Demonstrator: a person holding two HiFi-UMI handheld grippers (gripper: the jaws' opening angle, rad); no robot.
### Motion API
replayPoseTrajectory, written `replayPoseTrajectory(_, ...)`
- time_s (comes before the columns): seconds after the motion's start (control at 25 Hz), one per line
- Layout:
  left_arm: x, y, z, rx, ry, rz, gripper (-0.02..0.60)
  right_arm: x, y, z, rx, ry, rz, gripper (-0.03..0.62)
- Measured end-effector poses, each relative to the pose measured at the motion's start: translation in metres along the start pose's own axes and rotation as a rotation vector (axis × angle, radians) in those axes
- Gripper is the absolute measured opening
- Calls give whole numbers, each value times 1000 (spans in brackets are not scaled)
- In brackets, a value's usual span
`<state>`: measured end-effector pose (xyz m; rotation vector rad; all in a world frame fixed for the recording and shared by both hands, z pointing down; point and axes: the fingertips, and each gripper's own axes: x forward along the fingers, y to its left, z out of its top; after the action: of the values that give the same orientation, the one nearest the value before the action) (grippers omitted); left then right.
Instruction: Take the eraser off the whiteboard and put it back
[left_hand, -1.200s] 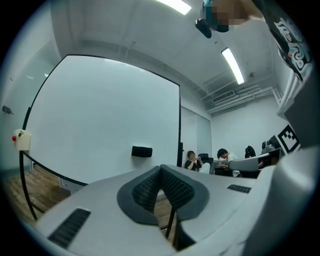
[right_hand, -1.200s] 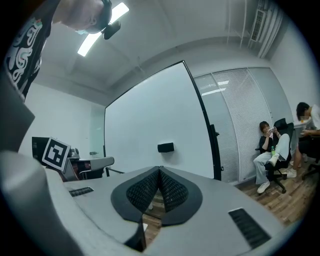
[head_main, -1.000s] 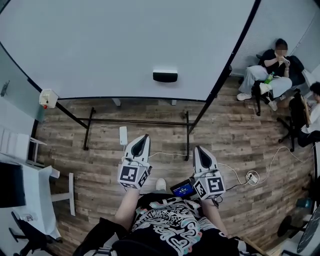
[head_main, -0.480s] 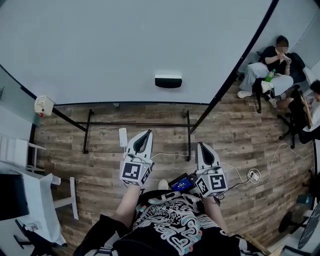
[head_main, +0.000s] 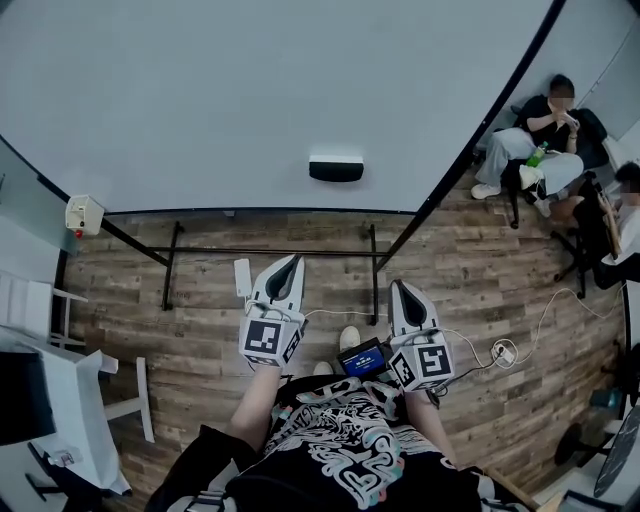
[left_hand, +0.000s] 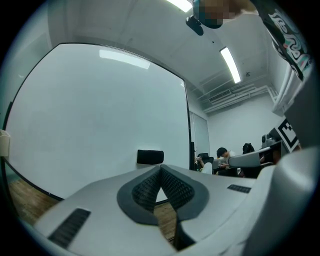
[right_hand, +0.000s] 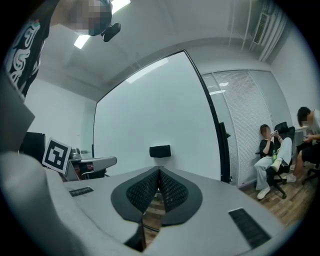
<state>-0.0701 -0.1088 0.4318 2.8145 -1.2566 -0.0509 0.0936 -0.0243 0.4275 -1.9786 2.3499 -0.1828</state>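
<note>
Two pressed together, empty — left tool (head_main: 291, 262), right tool (head_main: 398, 287) | eraser (head_main: 336, 169) on whiteboard (head_main: 200, 100), untouched

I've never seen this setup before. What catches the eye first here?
A big whiteboard fills the top of the head view, bare except for a dark eraser near its lower edge. Below it, the left gripper and right gripper point toward the board, both shut and empty.

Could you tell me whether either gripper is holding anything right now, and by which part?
Nothing is held. The left gripper and the right gripper both have their jaws together and empty; the eraser sits on the whiteboard, apart from both.
</note>
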Motion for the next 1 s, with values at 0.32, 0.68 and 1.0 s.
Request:
replayPoseTrajectory(0.32, 16, 12, 5, 2, -15, 54, 21, 18, -12, 3, 10, 0, 9, 26)
replayPoseTrajectory(0.68, 40, 21, 8, 21, -18, 75, 22, 49, -22, 5, 15, 3, 53, 26)
replayPoseTrajectory(1.0, 58, 31, 8, 34, -20, 109, 23, 71, -37, 8, 21, -10, 79, 26)
